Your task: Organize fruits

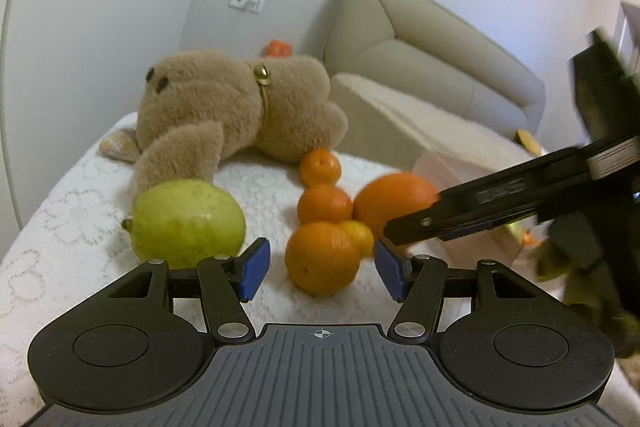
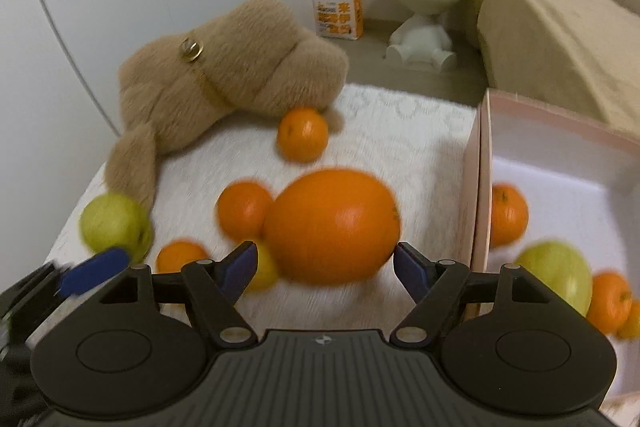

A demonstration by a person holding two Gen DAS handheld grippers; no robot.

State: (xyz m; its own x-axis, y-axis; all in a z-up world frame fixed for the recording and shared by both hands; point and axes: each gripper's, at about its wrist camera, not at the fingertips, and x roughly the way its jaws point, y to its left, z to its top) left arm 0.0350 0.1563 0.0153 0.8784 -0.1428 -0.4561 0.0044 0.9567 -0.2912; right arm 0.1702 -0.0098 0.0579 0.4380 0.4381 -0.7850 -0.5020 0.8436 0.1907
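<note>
Large round orange fruit [image 2: 334,225]: lies on the white lace-patterned tablecloth [image 2: 400,131], directly ahead of the right gripper [image 2: 324,265] and far nearer to it than to the left gripper [image 1: 318,267]; its long axis runs left to right, across the gap. Right gripper: blue pads stand apart either side of the fruit's near edge, no visible press, nothing held. Left gripper: also apart and empty, a small orange mandarin [image 1: 322,257] just beyond its pads; pink open box [image 2: 480,163] stands immediately right.
</note>
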